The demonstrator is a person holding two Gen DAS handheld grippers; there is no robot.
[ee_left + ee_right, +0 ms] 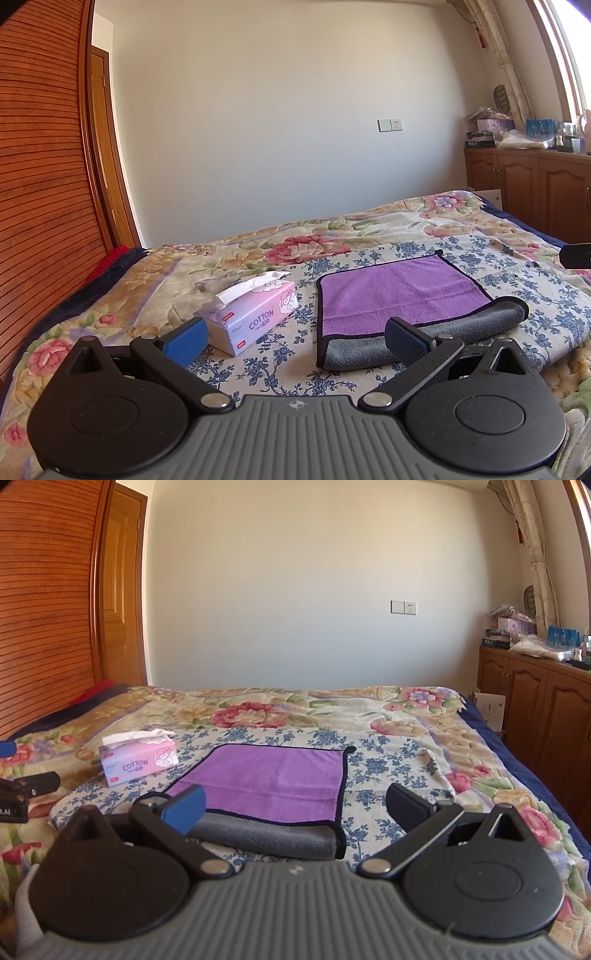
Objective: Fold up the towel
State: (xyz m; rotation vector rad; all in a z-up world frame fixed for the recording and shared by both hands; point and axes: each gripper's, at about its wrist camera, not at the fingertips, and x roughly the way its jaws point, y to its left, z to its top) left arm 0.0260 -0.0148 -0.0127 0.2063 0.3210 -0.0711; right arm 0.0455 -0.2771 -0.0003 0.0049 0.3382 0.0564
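Note:
A purple towel [399,295] with a dark hem lies flat on the bed; its near edge is turned over, showing a grey underside [461,328]. In the right wrist view the same towel [273,779] lies straight ahead with the grey fold [266,836] nearest me. My left gripper [295,338] is open, hovering near the towel's near left corner with nothing between its blue pads. My right gripper [295,806] is also open, above the grey fold, holding nothing. The left gripper's tip [33,784] shows at the right wrist view's left edge.
A pink tissue box [255,314] stands left of the towel, also visible as tissue box [138,762]. The towel rests on a blue-flowered cloth [535,291] over a floral blanket [295,709]. A wooden headboard [40,184] is left; wooden cabinets [535,698] with clutter stand right.

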